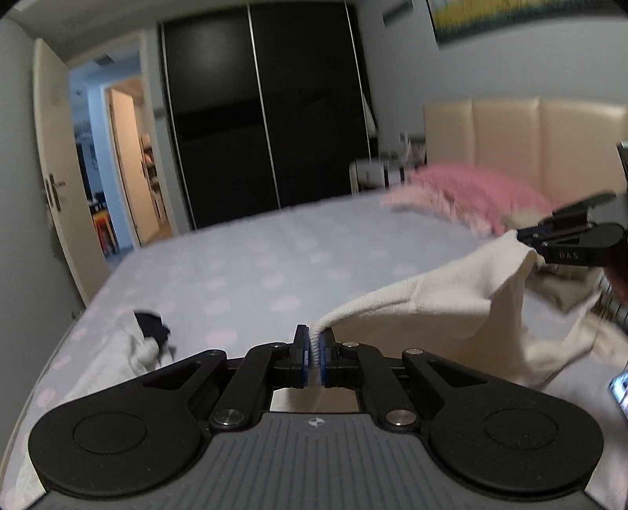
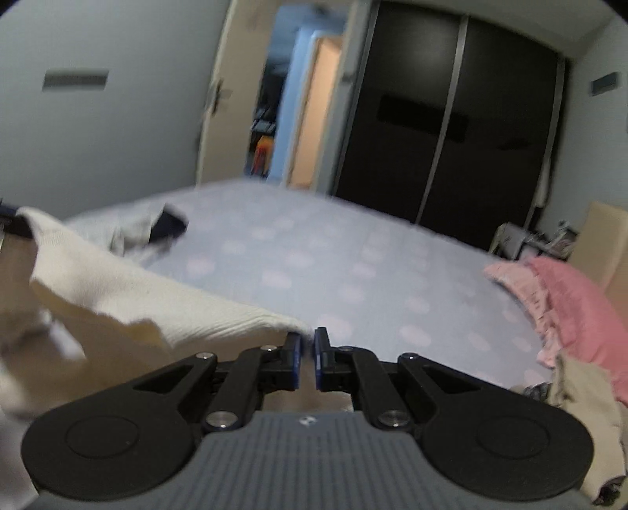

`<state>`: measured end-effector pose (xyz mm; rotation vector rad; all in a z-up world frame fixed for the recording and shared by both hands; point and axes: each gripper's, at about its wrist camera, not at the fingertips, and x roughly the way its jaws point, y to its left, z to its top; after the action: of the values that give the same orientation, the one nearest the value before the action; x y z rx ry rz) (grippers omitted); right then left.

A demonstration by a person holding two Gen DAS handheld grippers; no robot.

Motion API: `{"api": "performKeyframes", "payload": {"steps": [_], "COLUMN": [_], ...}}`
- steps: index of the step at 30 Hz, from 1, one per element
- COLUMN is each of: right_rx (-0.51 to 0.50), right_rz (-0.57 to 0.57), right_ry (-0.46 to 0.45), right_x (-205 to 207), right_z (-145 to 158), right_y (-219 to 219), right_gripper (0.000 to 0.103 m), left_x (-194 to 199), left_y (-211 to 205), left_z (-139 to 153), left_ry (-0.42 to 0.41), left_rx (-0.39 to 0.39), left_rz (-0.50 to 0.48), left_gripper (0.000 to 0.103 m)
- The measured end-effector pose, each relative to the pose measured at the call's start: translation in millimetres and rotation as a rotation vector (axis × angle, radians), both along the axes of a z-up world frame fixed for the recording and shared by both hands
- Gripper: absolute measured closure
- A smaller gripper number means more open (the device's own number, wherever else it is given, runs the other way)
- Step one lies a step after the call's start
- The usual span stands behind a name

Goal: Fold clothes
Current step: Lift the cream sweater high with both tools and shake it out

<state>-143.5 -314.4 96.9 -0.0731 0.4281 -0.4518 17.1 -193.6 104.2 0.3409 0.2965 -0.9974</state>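
The left tongs (image 1: pixel 313 351) are clamped on the ribbed edge of a cream garment (image 1: pixel 439 310), which stretches up and rightward to the right tongs (image 1: pixel 524 237), pinching its far corner. Ahead lies a bed (image 1: pixel 255 266) with a dotted lilac sheet. Left of the left tongs sits a grey-and-navy bundle (image 1: pixel 149 337); beyond the right tongs, a pink pillow (image 1: pixel 471 192).

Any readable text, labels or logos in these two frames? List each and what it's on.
"SVG", roughly, seen upside down: white letters on the black finger arm of the right gripper, in the left wrist view.
Small round emblem, no letters: on the grey body behind the left gripper, and on the right gripper's body too.
Wall picture: blurred, no text legible.
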Motion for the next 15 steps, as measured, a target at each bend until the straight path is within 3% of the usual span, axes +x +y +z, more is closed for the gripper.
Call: {"api": "performKeyframes", "payload": {"steps": [3, 8, 15], "right_rx": [0.028, -0.011, -0.125], "right_rz": [-0.046, -0.086, -0.072], "right_ry": [-0.111, -0.266, -0.459], "right_x": [-29, -86, -165], "right_z": [34, 87, 161], "right_y": [13, 44, 108], "right_gripper": [0.096, 0.096, 0.096], "left_x": [-16, -54, -109], "left_y": [16, 44, 87], "left_z": [30, 94, 165], "left_ry": [-0.009, -0.07, -0.169], "left_rx": [-0.084, -0.23, -0.383], "left_rz": [-0.017, -0.076, -0.124], "left_gripper": [0.1, 0.1, 0.1]}}
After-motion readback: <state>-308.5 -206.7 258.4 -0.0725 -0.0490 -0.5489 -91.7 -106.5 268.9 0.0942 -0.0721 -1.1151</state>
